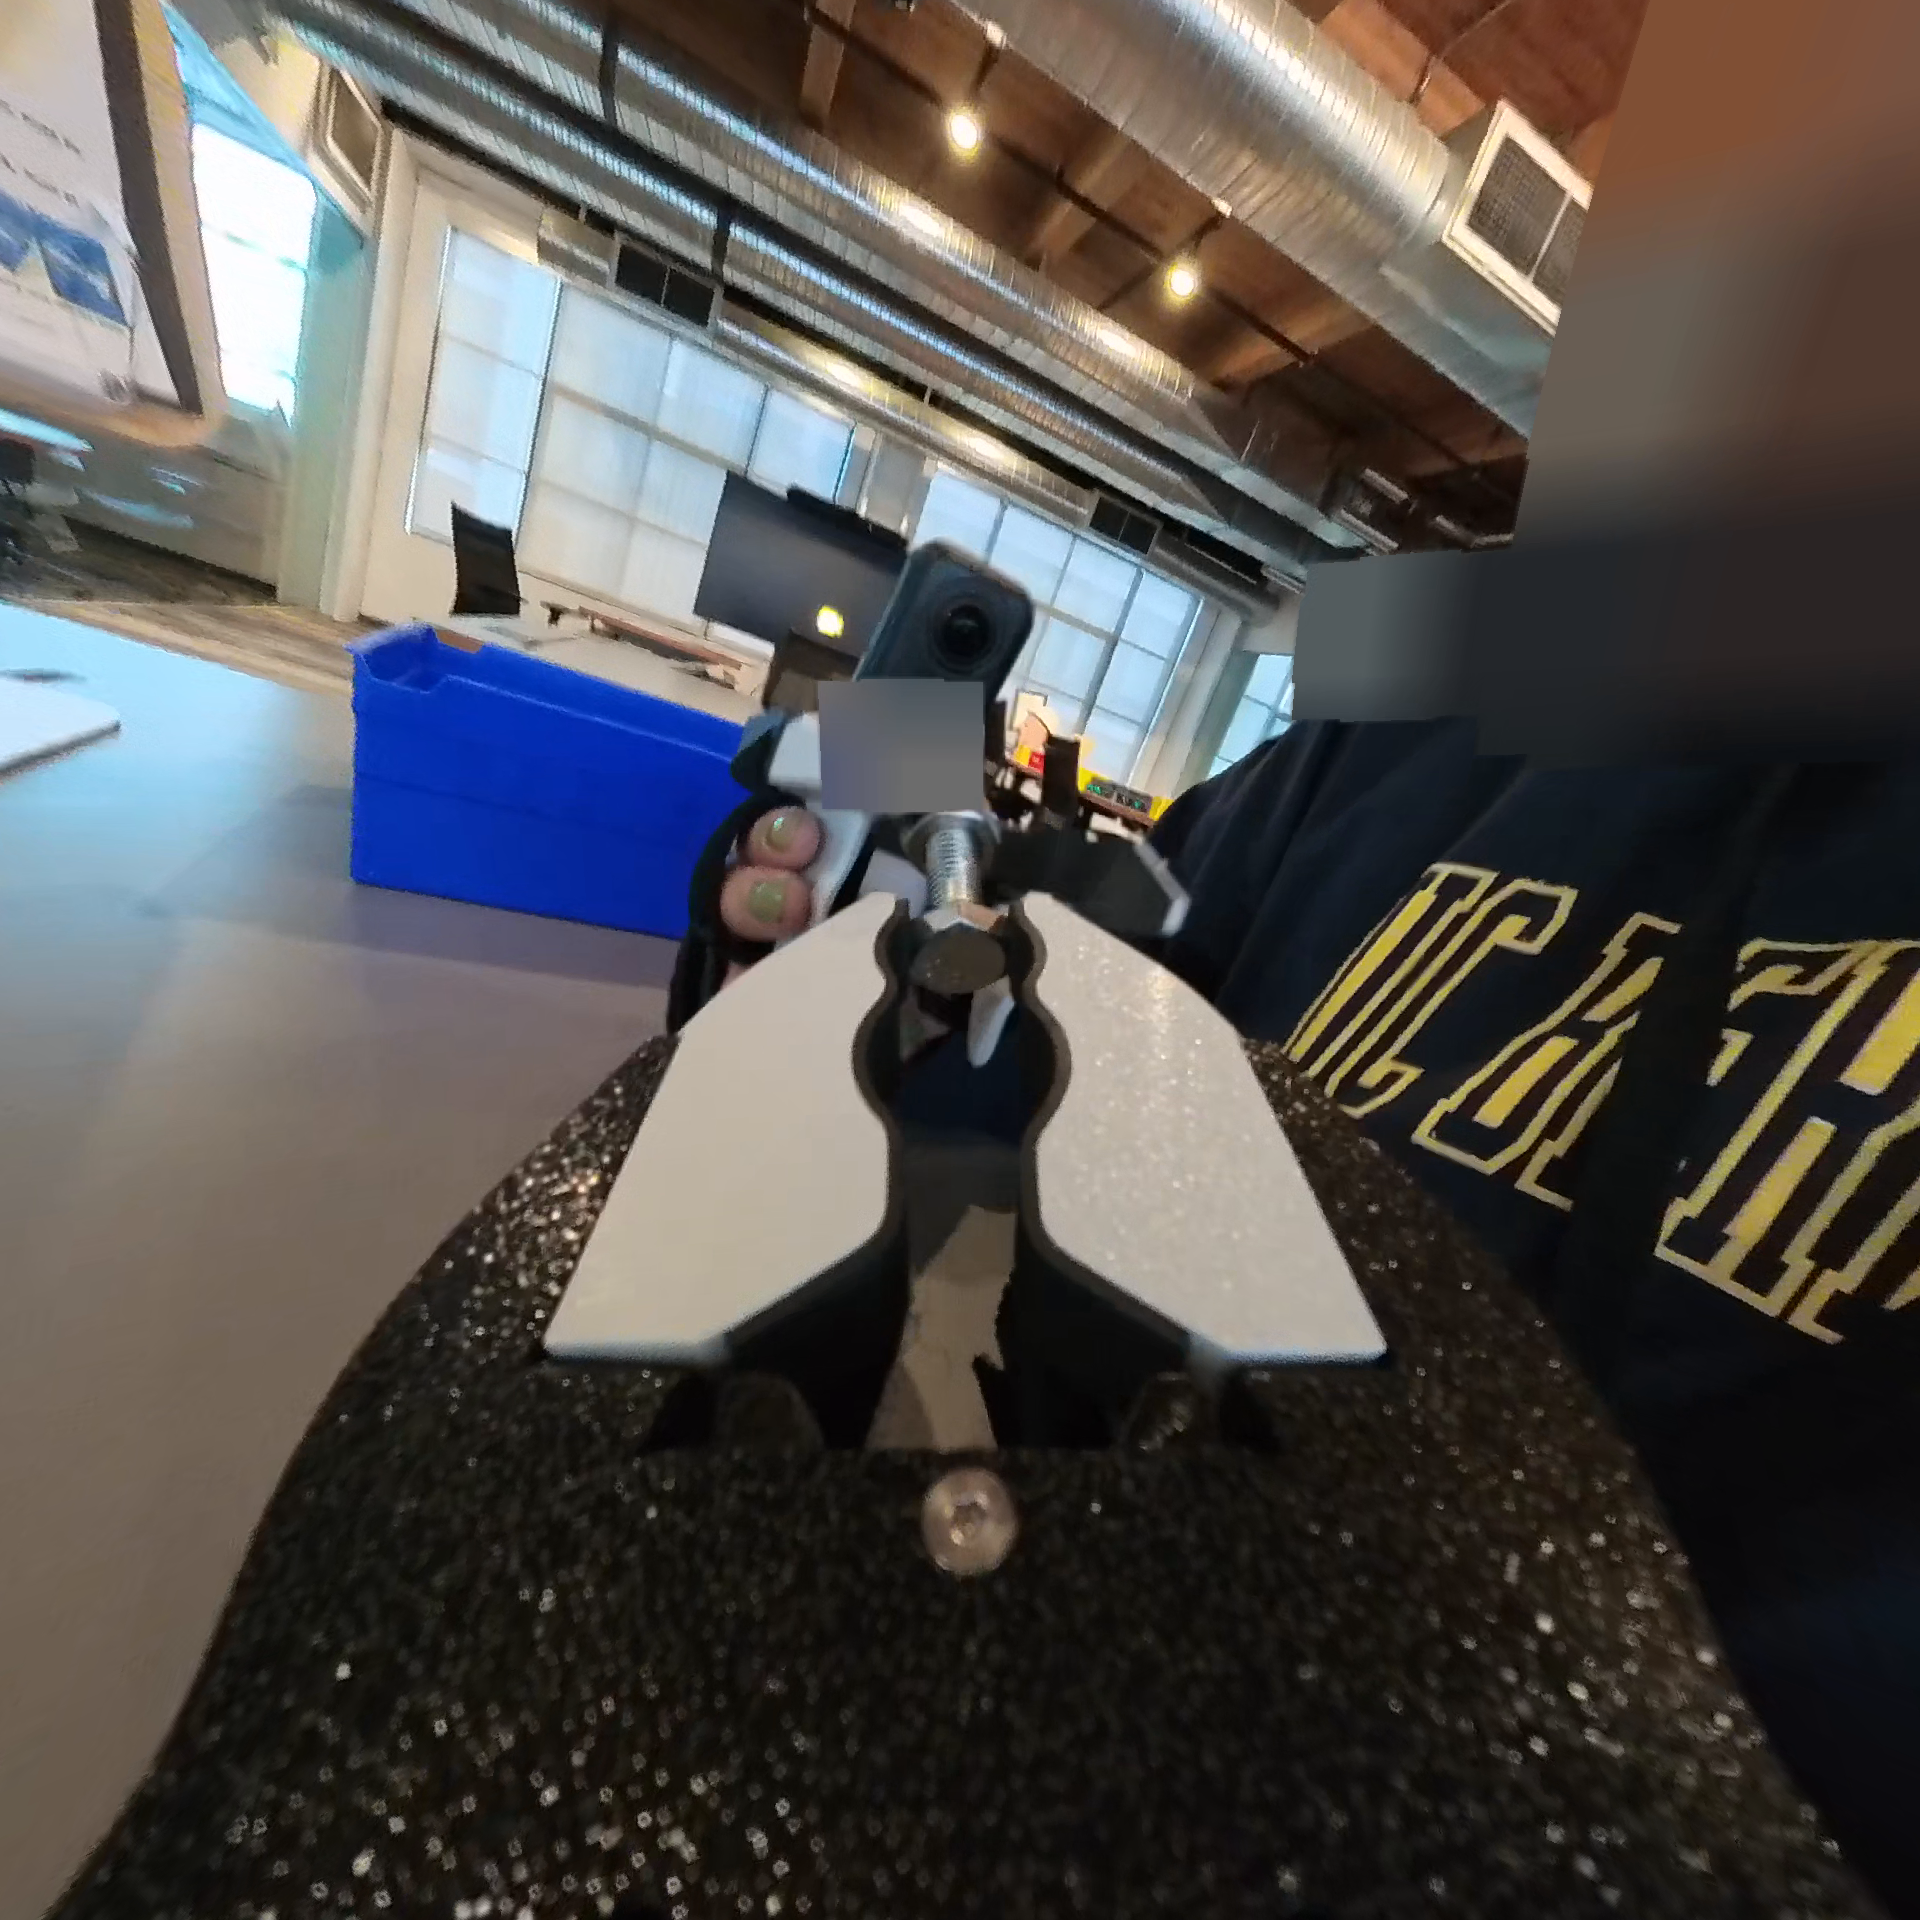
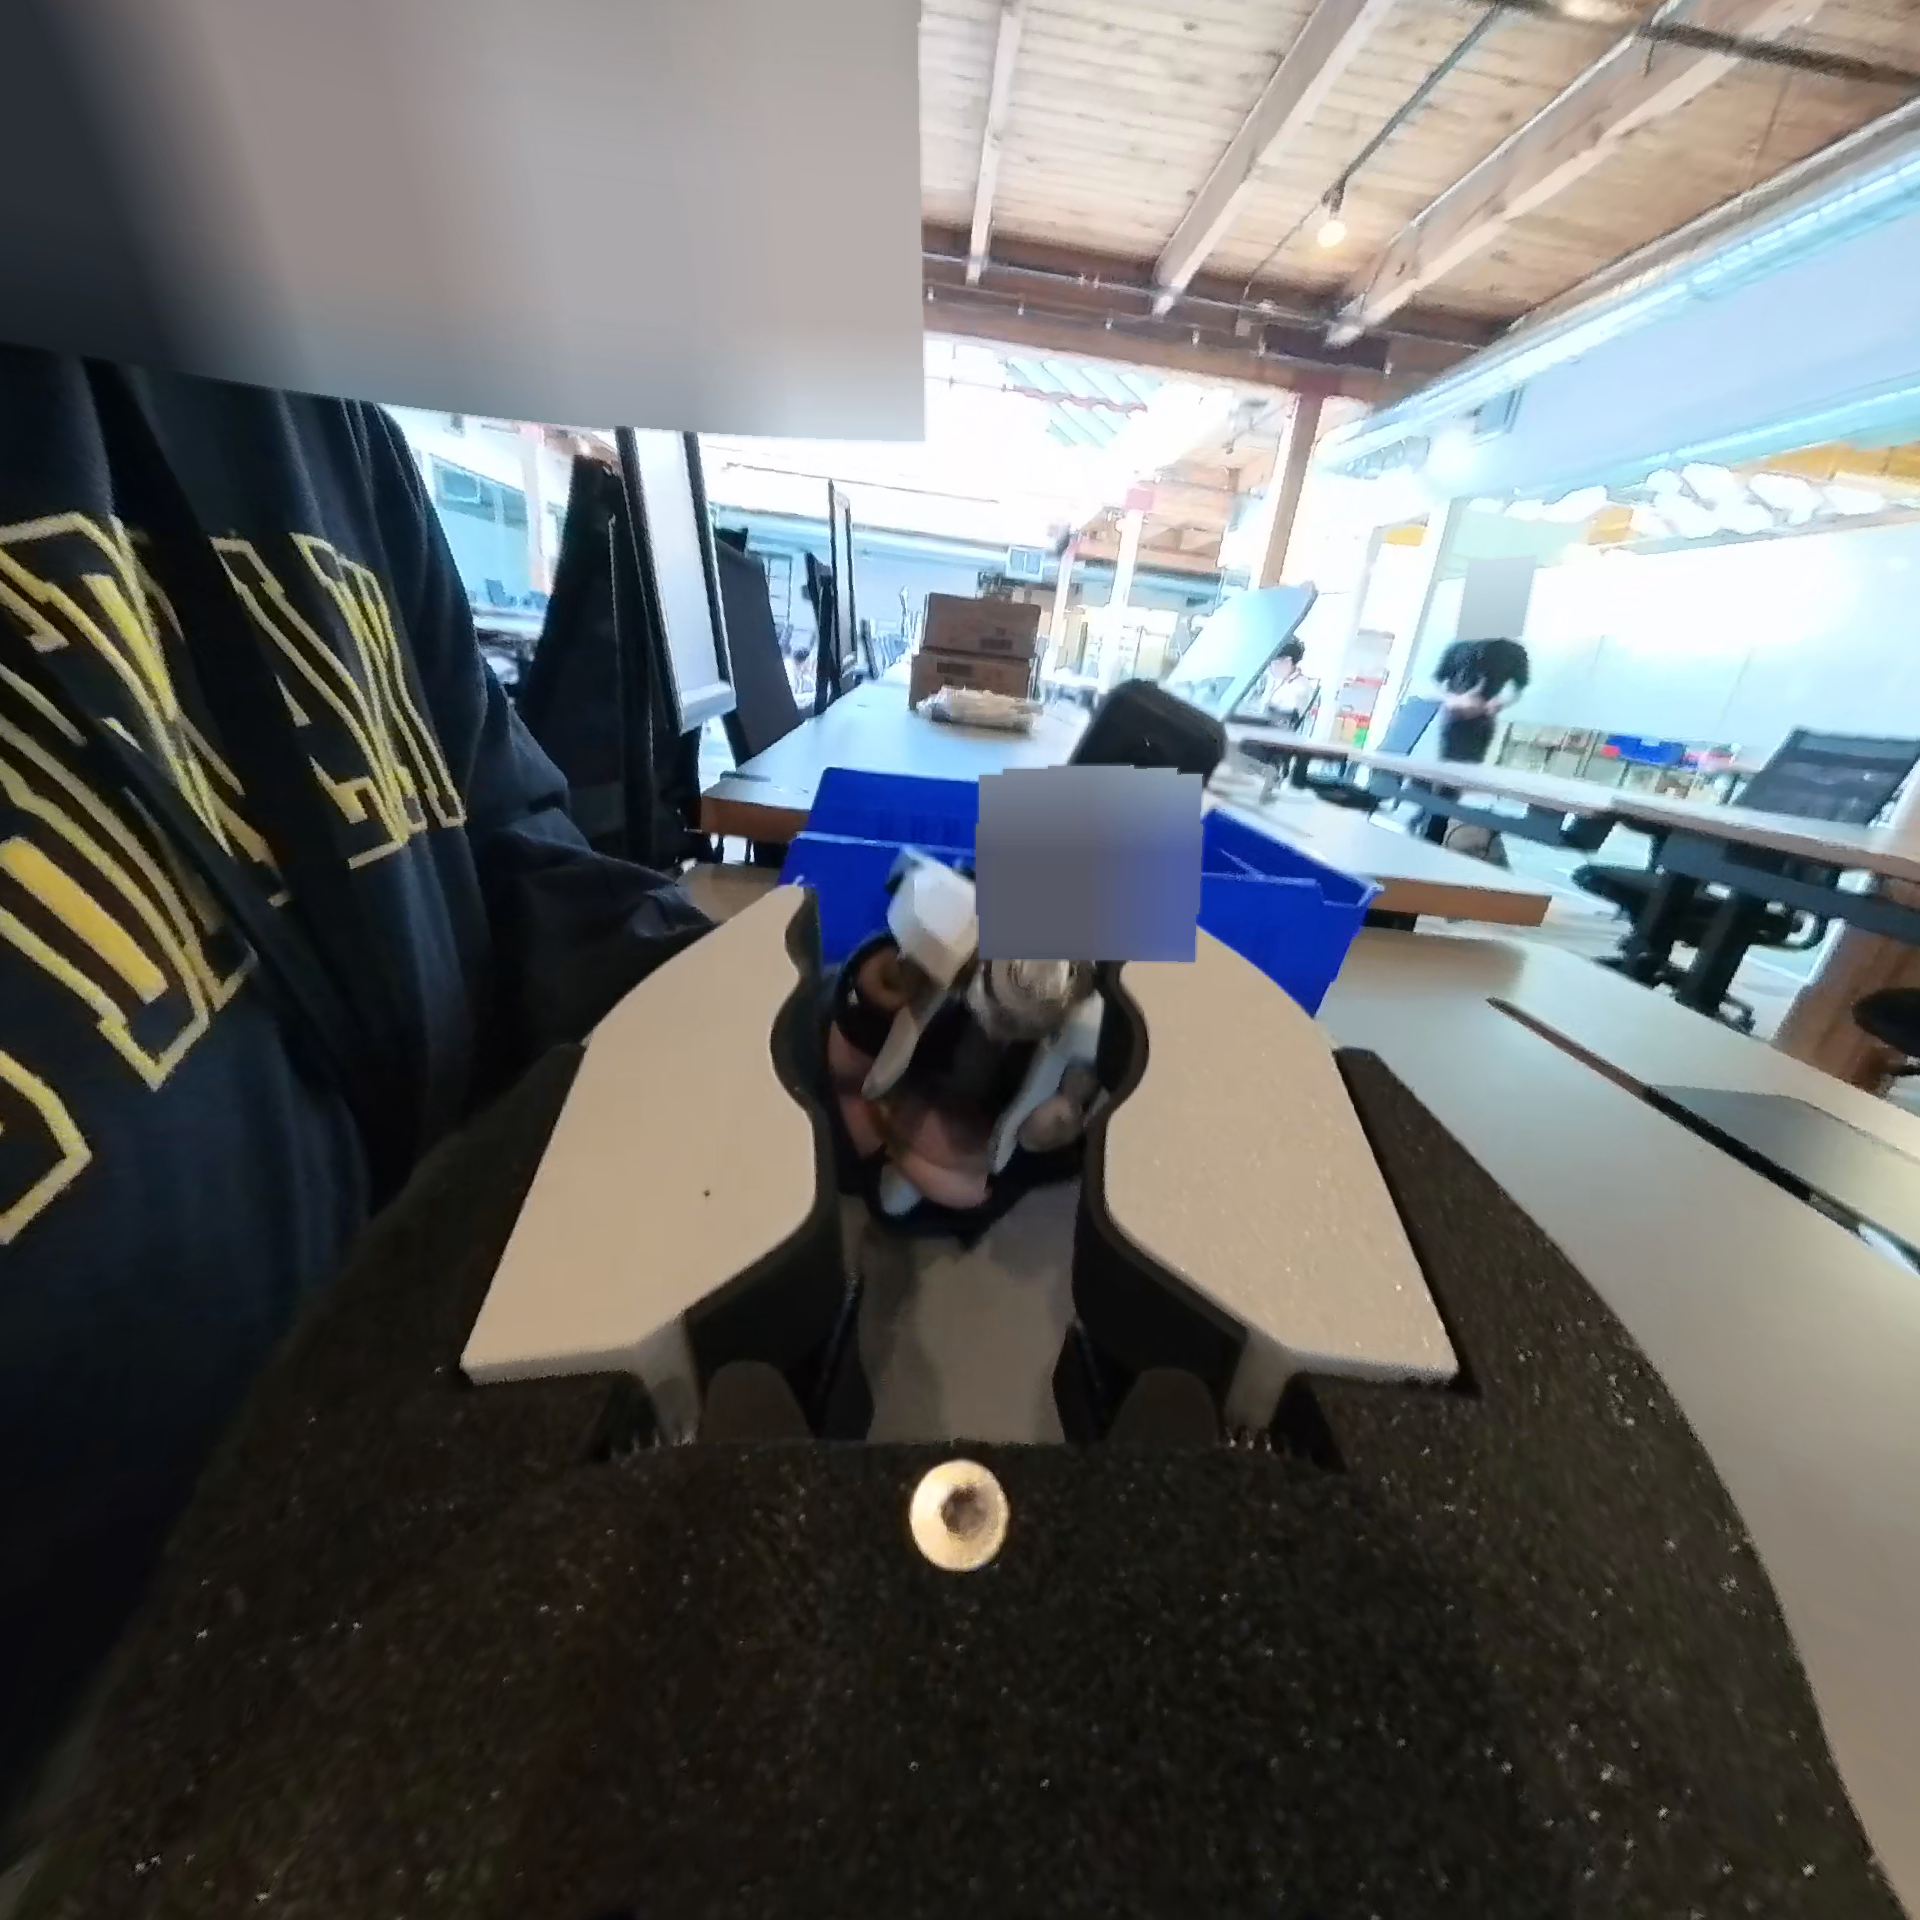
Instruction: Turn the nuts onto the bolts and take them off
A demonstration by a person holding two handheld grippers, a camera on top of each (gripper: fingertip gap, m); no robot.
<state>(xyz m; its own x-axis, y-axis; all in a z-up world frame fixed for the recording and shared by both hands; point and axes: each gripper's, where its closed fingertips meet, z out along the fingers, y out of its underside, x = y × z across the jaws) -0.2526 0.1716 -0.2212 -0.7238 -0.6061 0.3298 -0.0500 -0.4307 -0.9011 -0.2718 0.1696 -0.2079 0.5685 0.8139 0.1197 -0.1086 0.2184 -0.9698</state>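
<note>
In the left wrist view my left gripper point(image 1: 956, 920) is shut on the hex head of a silver bolt point(image 1: 948, 883). The threaded shaft points away toward the right gripper, held opposite by a hand point(image 1: 774, 868). A nut point(image 1: 940, 828) sits on the far end of the shaft, between that gripper's fingers. In the right wrist view my right gripper point(image 2: 963, 935) stands open, its grey fingers point(image 2: 707, 1049) well apart on either side of the blurred metal nut and bolt end point(image 2: 1029, 997). The left gripper's white fingers point(image 2: 920, 971) show behind it.
A blue bin point(image 1: 540, 790) stands on the grey table point(image 1: 260, 1039) behind the grippers; it also shows in the right wrist view point(image 2: 1278, 914). The person's dark sweatshirt point(image 1: 1558, 1039) is close beside both grippers. Desks, chairs and people are far off. The grippers are tip to tip, or close to it.
</note>
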